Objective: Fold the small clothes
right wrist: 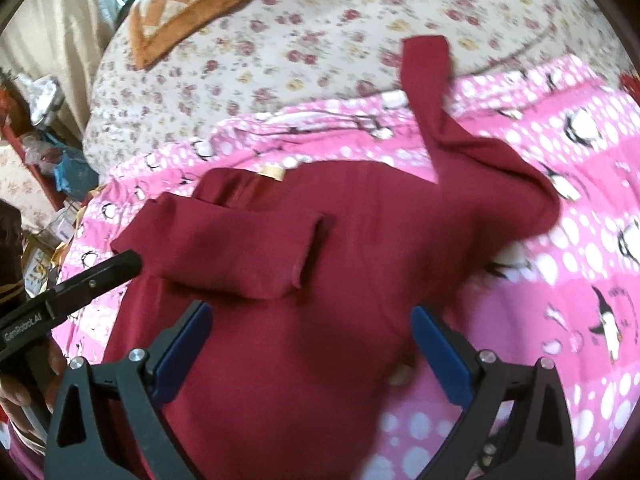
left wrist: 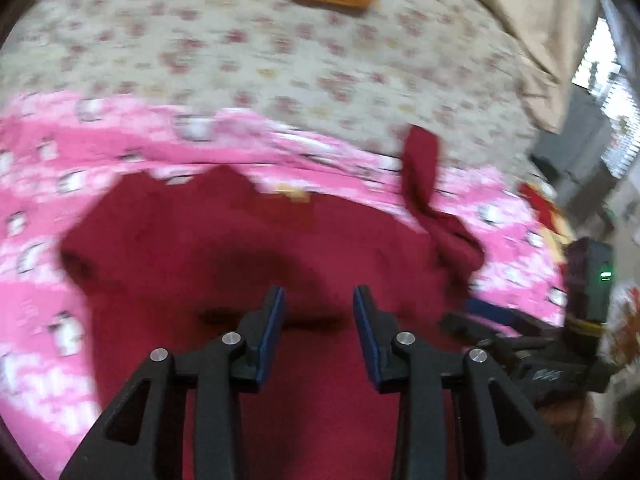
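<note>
In the right wrist view, at 9 o'clock beside the bed, a red shelf (right wrist: 38, 160) holds blurred clutter, including a blue bag (right wrist: 74, 172); its other contents cannot be told apart. Just below it the left hand-held gripper (right wrist: 130, 262) reaches in from the frame's edge, its black tip right at the folded sleeve's outer edge; whether it touches cannot be told. In the left wrist view the same left hand-held gripper (left wrist: 319, 300) shows its 2 blue pads parted by a narrow gap with nothing between them, hanging over the cloth.

The maroon long-sleeved shirt (right wrist: 320, 280) lies flat at the centre of the pink penguin-print blanket (right wrist: 580, 260), which covers the near part of the bed. 1 sleeve (right wrist: 224, 244) is folded inward across the chest, at about 10 o'clock from the shirt's middle. The other sleeve (right wrist: 432, 96) stretches away toward 1 o'clock, its cuff reaching past the blanket's edge onto the floral bedsheet (right wrist: 300, 20).

The right hand-held gripper (right wrist: 310, 344) stands spread wide above the shirt's lower body, gripping nothing. An orange-bordered checked cushion (right wrist: 192, 4) lies at 11 o'clock on the bedsheet, well apart from the shirt.
</note>
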A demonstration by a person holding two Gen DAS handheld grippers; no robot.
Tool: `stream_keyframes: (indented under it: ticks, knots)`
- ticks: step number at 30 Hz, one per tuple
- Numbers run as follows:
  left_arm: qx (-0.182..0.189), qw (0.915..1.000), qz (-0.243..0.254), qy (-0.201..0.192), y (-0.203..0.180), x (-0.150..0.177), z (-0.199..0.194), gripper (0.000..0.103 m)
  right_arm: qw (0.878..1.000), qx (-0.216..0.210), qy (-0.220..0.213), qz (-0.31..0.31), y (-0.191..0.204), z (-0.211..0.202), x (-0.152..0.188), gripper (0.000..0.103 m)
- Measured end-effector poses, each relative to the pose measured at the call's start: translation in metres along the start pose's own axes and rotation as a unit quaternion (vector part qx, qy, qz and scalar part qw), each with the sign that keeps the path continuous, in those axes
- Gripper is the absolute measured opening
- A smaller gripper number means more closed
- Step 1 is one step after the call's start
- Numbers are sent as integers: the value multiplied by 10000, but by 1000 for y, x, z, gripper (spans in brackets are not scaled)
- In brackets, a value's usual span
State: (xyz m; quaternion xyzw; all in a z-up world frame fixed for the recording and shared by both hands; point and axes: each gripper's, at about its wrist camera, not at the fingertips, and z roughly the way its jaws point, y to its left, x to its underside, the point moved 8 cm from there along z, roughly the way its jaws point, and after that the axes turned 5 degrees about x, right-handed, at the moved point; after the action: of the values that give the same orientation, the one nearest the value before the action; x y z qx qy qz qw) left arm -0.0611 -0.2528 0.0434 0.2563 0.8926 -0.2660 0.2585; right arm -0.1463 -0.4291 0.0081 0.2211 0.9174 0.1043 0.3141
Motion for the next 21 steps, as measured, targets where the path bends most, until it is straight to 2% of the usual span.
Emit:
stream_keyframes:
  ticks: [1,3,5,7,8,9,10,11,12,16,21]
  knots:
    - [-267,9996,-125,-51,20,1,-4,15,10000,-6,3,-93,7,4,-2,98]
    - [-671,9970,-380,-89,52,4,-6,15,9994,73,-23,-329,20,16,-9,88]
    - [-1063,9920,-667,-120,84,8,-10,15,9989,216,16,-421,23,32,-15,82]
    - [-1250,9870,-983,-233,114,12,-18,15,9985,349,188,-368,20,53,-19,78]
    - [-1334,9846,-1098,-273,127,14,-21,15,9983,404,270,-333,17,62,-19,70]
    - [-1472,9811,-1218,-292,140,16,-23,15,9979,454,333,-316,16,71,-19,51]
    - [-1592,9778,-1333,-296,151,19,-24,15,9973,565,279,-386,15,76,-20,42]
    - [-1656,9751,-1443,-301,161,21,-26,15,9964,670,183,-492,16,77,-22,21]
    - [-1674,9732,-1552,-295,169,23,-27,15,9957,703,112,-592,18,77,-24,8]
    - [-1749,9685,-1761,-182,184,31,-27,15,9959,522,-252,-695,26,56,-39,5]
    - [-1847,9657,-1826,-66,188,39,-26,15,9920,707,-725,-754,20,18,-62,5]
